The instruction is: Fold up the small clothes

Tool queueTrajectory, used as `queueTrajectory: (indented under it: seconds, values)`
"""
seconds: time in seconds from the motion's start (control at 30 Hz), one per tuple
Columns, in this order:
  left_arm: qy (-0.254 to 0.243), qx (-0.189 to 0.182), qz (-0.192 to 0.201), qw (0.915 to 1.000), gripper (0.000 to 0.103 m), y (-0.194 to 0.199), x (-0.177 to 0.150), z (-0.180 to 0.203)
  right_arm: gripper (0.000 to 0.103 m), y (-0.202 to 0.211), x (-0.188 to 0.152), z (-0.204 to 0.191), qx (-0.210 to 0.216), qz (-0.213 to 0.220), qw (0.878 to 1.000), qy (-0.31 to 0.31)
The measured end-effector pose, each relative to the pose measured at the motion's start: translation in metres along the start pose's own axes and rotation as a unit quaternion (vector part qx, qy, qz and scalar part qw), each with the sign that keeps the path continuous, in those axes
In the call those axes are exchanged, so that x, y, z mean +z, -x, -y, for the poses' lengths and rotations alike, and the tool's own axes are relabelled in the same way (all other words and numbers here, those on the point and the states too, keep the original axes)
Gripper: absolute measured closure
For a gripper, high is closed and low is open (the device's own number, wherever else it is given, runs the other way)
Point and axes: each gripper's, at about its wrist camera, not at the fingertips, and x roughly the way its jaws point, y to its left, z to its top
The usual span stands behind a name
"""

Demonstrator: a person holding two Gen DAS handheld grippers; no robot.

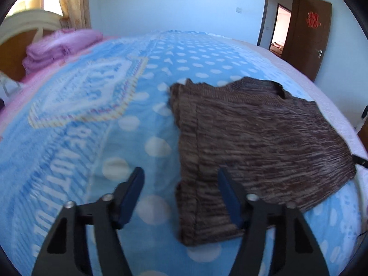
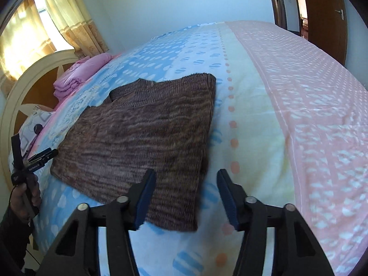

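Left tongs (image 1: pixel 181 192): jaws parted, nothing clamped; the near left edge of the brown knitted garment (image 1: pixel 253 138) lies on the bed between and under the two blue pads, apart from both. The left pad sits over bare blue dotted blanket (image 1: pixel 128 124), the right pad over the knit.

Right tongs (image 2: pixel 185 193): jaws likewise released and empty; the left pad hangs over the garment's near right corner, the right pad over the pale cream band of the bedcover (image 2: pixel 253 119). From this side the left tongs show at the far left, held in a person's hand (image 2: pixel 25 193) just beyond the garment's left corner.

Garment: spread flat, roughly square, neckline turned away toward the far side of the bed; its left, right and near edges are straight and fully exposed.

Surroundings: open blanket to the left of the garment, a wide pink patterned cover (image 2: pixel 310 115) to its right, both unoccupied. A stack of folded pink bedding (image 1: pixel 59 46) rests well apart by the headboard (image 2: pixel 25 92). Curtains (image 2: pixel 69 20) hang behind; a brown door (image 1: pixel 315 39) stands open beyond the foot of the bed.
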Motion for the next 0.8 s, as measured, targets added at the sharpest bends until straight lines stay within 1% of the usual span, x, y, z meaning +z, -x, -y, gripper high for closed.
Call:
queueTrajectory:
  seconds: [0.03,0.07,0.13,0.17,0.27,0.33,0.37,0.4,0.43,0.47,0.5,0.53,0.57,0.67,0.73,0.8]
  values:
    - [0.015,-0.013,-0.008,0.9998,0.048,-0.002,-0.003,-0.003,0.054,0.0,-0.001,0.0,0.002,0.001,1.0,-0.001]
    - [0.021,-0.015,-0.01,0.9996,0.053,-0.003,-0.004,-0.004,0.054,0.001,-0.001,0.001,0.003,0.002,1.0,0.0]
    - [0.026,-0.025,-0.011,0.9993,0.056,-0.005,-0.005,-0.005,0.054,0.001,-0.004,0.0,0.0,0.004,1.0,0.006]
    - [0.027,-0.028,-0.011,0.9992,0.06,-0.004,-0.006,-0.004,0.054,0.001,-0.004,0.001,-0.004,0.006,1.0,0.009]
    - [0.018,-0.036,-0.006,0.9992,0.07,-0.005,-0.009,-0.001,0.054,-0.003,-0.007,0.006,-0.004,0.009,1.0,0.0]
    - [0.01,-0.04,-0.003,0.9992,0.072,-0.004,-0.011,0.003,0.056,-0.005,-0.007,0.009,-0.001,0.013,1.0,-0.006]
    - [0.008,-0.04,0.0,0.9992,0.076,-0.003,-0.012,0.004,0.067,-0.006,-0.007,0.009,0.001,0.013,1.0,-0.006]
    - [0.005,-0.042,0.002,0.9991,0.082,-0.003,-0.013,0.004,0.077,-0.007,-0.008,0.009,0.003,0.013,1.0,-0.005]
    - [0.001,-0.047,0.006,0.9989,0.086,-0.002,-0.013,0.005,0.079,-0.008,-0.008,0.008,0.005,0.013,1.0,-0.003]
    - [-0.001,-0.052,0.01,0.9986,0.094,0.0,-0.014,0.005,0.08,-0.008,-0.009,0.006,0.007,0.015,1.0,0.001]
    - [-0.003,-0.055,0.015,0.9984,0.097,0.002,-0.015,0.006,0.09,-0.009,-0.01,0.005,0.01,0.015,1.0,0.006]
    - [-0.01,-0.06,0.021,0.9979,0.098,0.004,-0.016,0.007,0.095,-0.009,-0.011,0.003,0.011,0.015,1.0,0.011]
    - [-0.016,-0.061,0.027,0.9976,0.099,0.007,-0.017,0.01,0.098,-0.009,-0.012,0.001,0.011,0.015,1.0,0.016]
    - [-0.02,-0.067,0.038,0.9968,0.099,0.014,-0.019,0.01,0.1,-0.003,-0.015,-0.002,0.02,0.014,1.0,0.018]
    - [-0.009,-0.076,0.037,0.9964,0.099,0.016,-0.021,0.006,0.1,0.004,-0.018,-0.002,0.034,0.014,0.999,0.016]
    - [0.0,-0.083,0.034,0.996,0.099,0.016,-0.023,0.002,0.1,0.009,-0.023,0.0,0.035,0.012,0.999,0.014]
